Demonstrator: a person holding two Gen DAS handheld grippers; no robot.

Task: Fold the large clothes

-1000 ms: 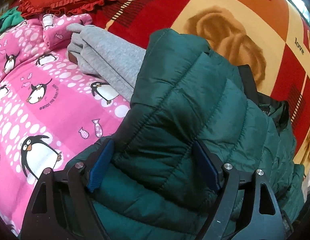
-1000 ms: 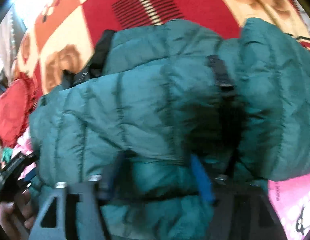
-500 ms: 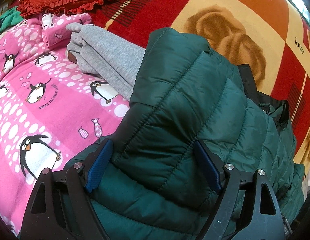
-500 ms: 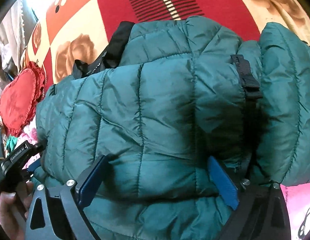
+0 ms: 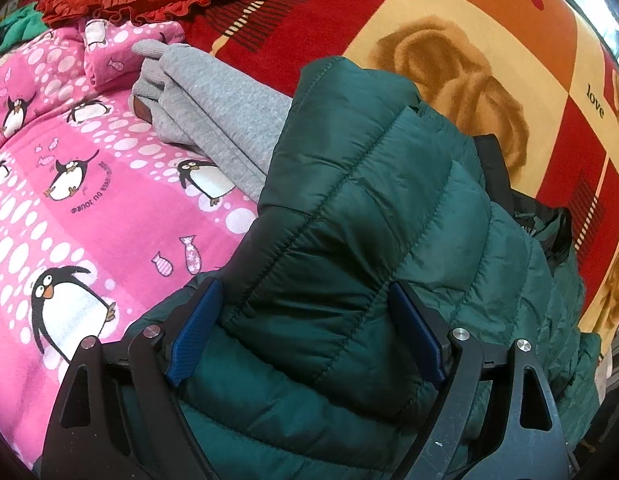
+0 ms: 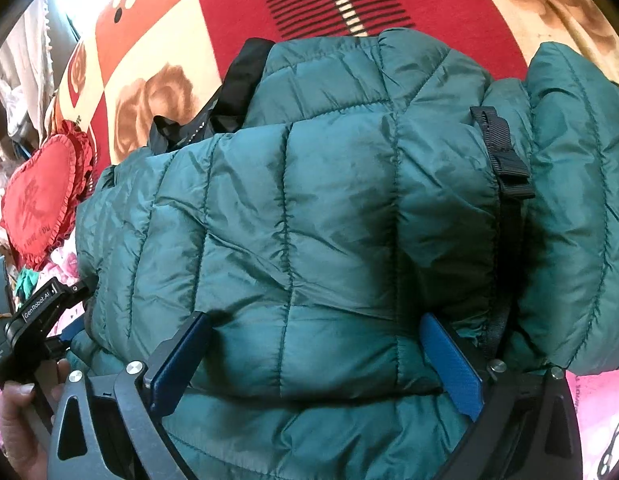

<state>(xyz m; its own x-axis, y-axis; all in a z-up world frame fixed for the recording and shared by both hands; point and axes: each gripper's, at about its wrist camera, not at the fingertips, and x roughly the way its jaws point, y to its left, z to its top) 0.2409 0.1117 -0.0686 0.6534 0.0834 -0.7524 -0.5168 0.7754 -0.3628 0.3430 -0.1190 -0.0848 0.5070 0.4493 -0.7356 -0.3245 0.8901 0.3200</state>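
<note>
Since a second ago the right tool [image 6: 313,364] has been spreading wider, its jaws still opening around the green puffer jacket [image 6: 309,208] bunched between them. Left tool [image 5: 305,332] stands apart astride a jacket fold. Bare pink penguin blanket [image 5: 69,200] lies left; gray sweater [image 5: 213,108] upper left.

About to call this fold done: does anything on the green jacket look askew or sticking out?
Yes. The green jacket is bundled rather than flat. Its black lining pokes out at the far edge, and a black webbing strap lies across the top beside a bulging section on the right. The right gripper, jaws opening, and the left gripper each straddle a fold.
</note>
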